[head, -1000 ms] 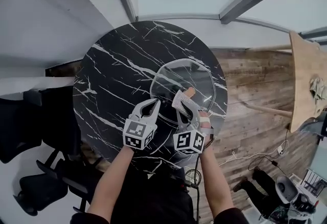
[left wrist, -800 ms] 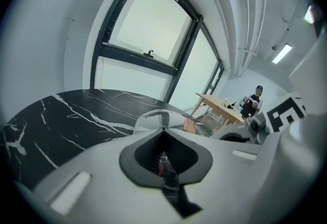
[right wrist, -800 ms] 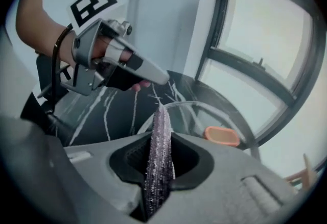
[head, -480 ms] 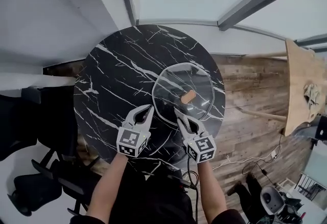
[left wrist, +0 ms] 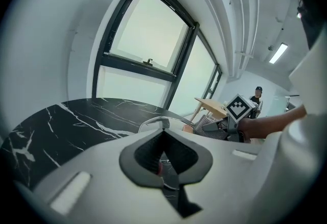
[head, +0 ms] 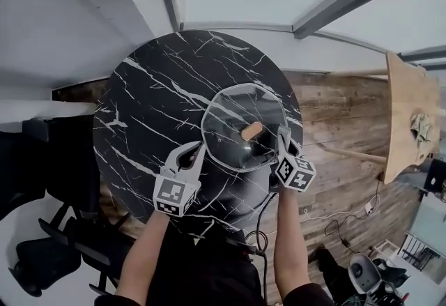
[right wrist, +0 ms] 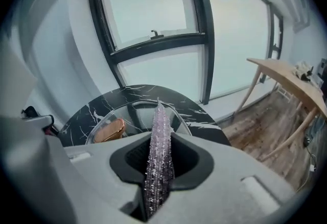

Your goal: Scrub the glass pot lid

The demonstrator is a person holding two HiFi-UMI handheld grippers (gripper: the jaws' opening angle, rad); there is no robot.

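Observation:
The glass pot lid (head: pixel 228 122) lies on the round black marble table (head: pixel 146 102), its copper-brown knob (head: pixel 251 132) on top. My right gripper (head: pixel 281 134) sits at the lid's right rim, shut on a glittery pink scrub pad (right wrist: pixel 157 151). From the right gripper view the pad stands upright between the jaws, with the lid (right wrist: pixel 137 115) and knob (right wrist: pixel 109 130) just beyond it. My left gripper (head: pixel 197 150) hovers at the lid's near-left edge, shut with nothing in it. In the left gripper view, the lid's rim (left wrist: pixel 153 122) lies just past the closed jaws.
A light wooden table (head: pixel 408 102) stands at the right over a plank floor with cables (head: pixel 334 221). Black chairs (head: pixel 35 179) crowd the table's left side. Large windows run behind the table. A person (left wrist: pixel 257 96) stands far off.
My right gripper has pulled back from over the knob and swung round to the lid's right rim. The left gripper has shifted slightly left and stayed shut.

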